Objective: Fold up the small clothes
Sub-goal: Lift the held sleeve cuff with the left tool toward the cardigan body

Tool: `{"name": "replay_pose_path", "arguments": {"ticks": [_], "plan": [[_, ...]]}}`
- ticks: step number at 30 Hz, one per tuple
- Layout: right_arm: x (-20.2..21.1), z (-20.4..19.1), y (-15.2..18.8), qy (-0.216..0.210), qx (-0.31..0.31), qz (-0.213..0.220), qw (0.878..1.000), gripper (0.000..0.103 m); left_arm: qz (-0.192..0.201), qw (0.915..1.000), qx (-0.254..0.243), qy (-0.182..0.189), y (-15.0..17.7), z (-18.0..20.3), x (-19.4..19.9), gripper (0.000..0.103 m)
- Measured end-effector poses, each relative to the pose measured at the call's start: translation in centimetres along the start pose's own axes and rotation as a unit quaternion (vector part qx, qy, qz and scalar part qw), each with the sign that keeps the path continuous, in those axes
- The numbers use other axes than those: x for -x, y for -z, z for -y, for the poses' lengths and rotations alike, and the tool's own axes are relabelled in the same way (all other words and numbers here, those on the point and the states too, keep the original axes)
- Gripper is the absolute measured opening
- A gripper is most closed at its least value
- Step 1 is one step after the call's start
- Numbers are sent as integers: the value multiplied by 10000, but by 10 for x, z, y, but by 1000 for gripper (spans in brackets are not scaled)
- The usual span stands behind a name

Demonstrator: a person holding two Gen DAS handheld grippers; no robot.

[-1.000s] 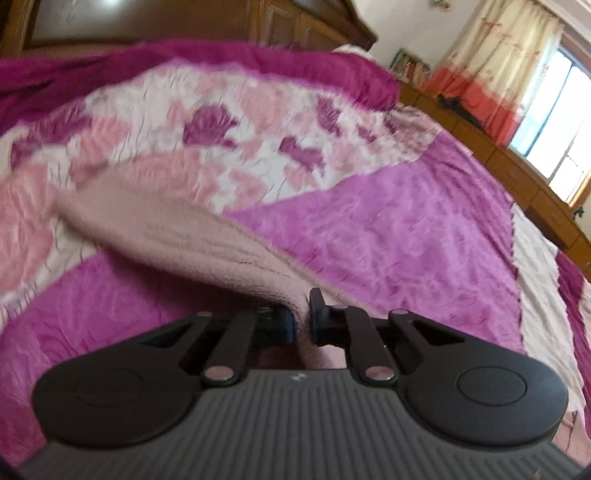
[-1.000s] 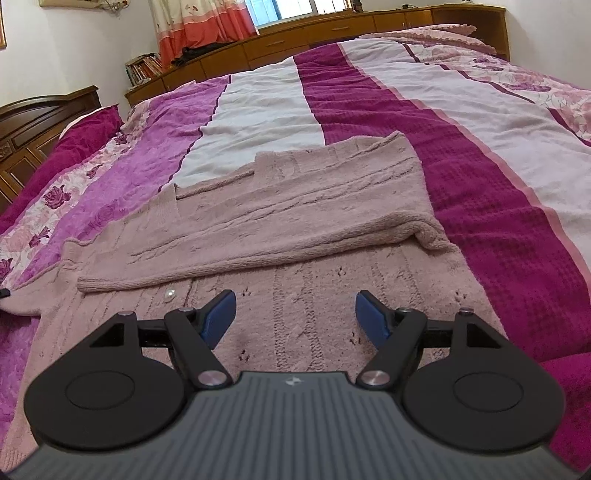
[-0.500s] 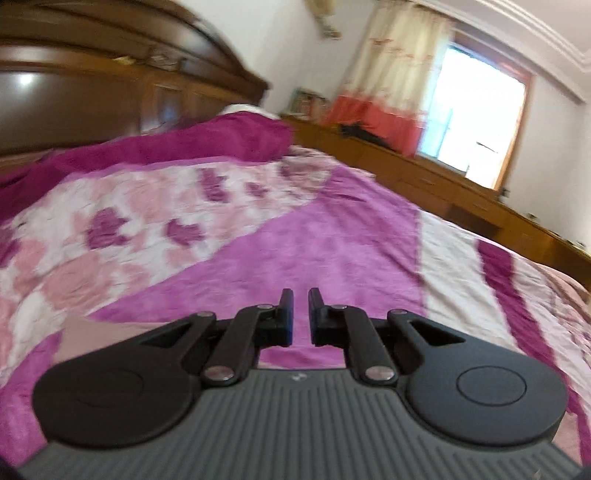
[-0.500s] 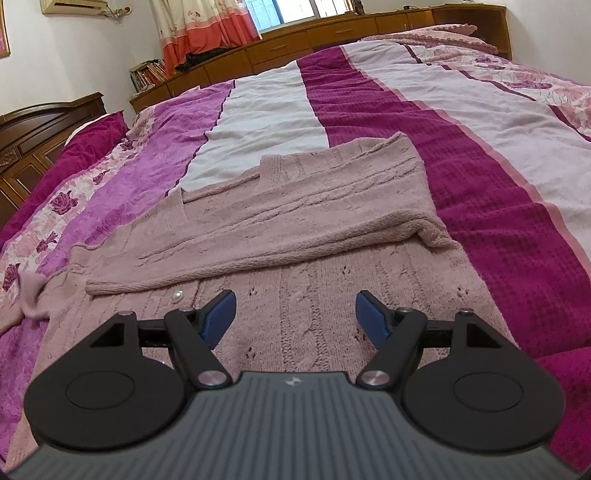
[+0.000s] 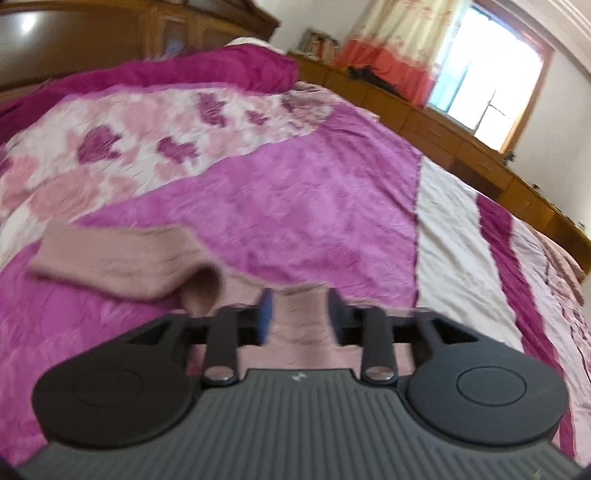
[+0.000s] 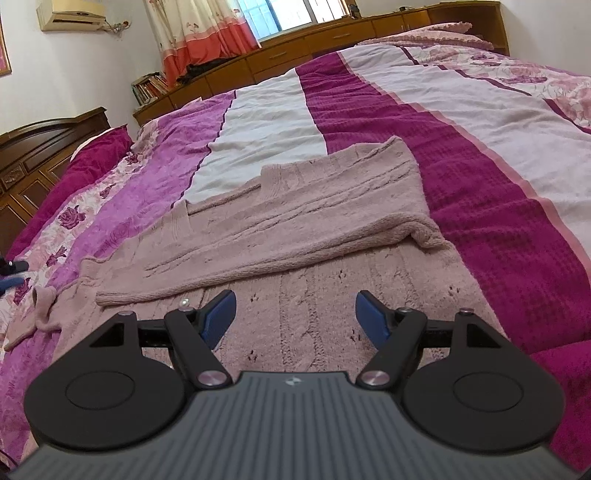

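Item: my left tongs (image 5: 298, 314), just spread, sleeve (image 5: 114, 258) dropped ahead-left, nothing pinched; right tongs (image 6: 295, 314) spread, idle over cardigan (image 6: 295, 221); sleeve fold unfinished

A dusty-pink knitted cardigan (image 6: 295, 236) lies flat on the bed. One sleeve (image 6: 258, 254) is folded across its front. The other sleeve (image 5: 110, 254) trails out sideways.

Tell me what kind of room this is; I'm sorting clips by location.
A bedroom, most likely: a wide bed under a magenta, white and floral striped bedspread, a dark carved wooden headboard, and a curtained window above low wooden cabinets. A pink knitted cardigan lies on the bedspread.
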State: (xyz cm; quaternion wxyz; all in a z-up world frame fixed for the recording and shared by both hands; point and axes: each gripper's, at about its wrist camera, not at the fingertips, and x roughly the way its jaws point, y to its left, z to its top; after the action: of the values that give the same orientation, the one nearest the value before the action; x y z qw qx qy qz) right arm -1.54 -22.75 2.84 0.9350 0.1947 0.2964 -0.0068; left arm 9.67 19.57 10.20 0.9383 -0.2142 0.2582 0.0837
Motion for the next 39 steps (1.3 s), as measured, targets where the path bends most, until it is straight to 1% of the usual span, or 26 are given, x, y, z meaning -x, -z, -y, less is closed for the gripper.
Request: {"name": "replay_pose_path", "arguments": {"ticks": [1, 2, 4, 8, 11, 12, 13, 14, 15, 16, 21, 26, 28, 30, 36, 38, 39], "plan": [[-1, 0, 1, -12, -6, -21, 10000, 78, 8, 10000, 49, -72, 2, -6, 1, 49], [-2, 0, 1, -17, -5, -40, 10000, 78, 23, 9999, 90, -130, 4, -11, 3, 51], [-3, -1, 3, -26, 10, -71, 10000, 78, 20, 9994, 213, -279, 7, -23, 6, 59], [-5, -3, 4, -31, 49, -86, 9999, 78, -7, 9968, 588, -550, 9, -50, 2, 61], [-7, -3, 5, -5, 65, -123, 9999, 78, 24, 9934, 1018, -526, 6, -69, -3, 61], [-7, -3, 5, 6, 72, -129, 9999, 78, 65, 9909, 1230, -537, 5, -77, -6, 62], [-7, -3, 6, 20, 82, -135, 9999, 78, 97, 9880, 1432, -566, 4, -83, -8, 71], [-8, -3, 6, 36, 93, -141, 9999, 78, 131, 9851, 1603, -607, 4, -88, -11, 75], [-9, -4, 6, 54, 99, -145, 9998, 78, 173, 9824, 1743, -643, 4, -92, -12, 78], [-9, -4, 6, 70, 103, -151, 9998, 78, 192, 9802, 1862, -645, 4, -95, -15, 78], [-16, -5, 8, 140, 171, -201, 9996, 78, 47, 9735, 2219, -553, 7, -100, -38, 78], [-19, -8, 9, 196, 352, -209, 9990, 78, -42, 9589, 2796, -484, 3, -115, -68, 78], [-20, -8, 9, 209, 377, -224, 9988, 78, 79, 9492, 3117, -436, 1, -125, -72, 78], [-20, -9, 10, 216, 404, -223, 9987, 78, 134, 9438, 3279, -389, -3, -134, -75, 78], [-22, -10, 10, 239, 451, -214, 9985, 78, 130, 9435, 3295, -327, -10, -144, -78, 77], [-23, -10, 10, 246, 462, -215, 9984, 78, 221, 9408, 3371, -277, -6, -145, -72, 78], [-23, -10, 10, 245, 460, -215, 9984, 78, 284, 9377, 3454, -253, -4, -147, -68, 78]]}}
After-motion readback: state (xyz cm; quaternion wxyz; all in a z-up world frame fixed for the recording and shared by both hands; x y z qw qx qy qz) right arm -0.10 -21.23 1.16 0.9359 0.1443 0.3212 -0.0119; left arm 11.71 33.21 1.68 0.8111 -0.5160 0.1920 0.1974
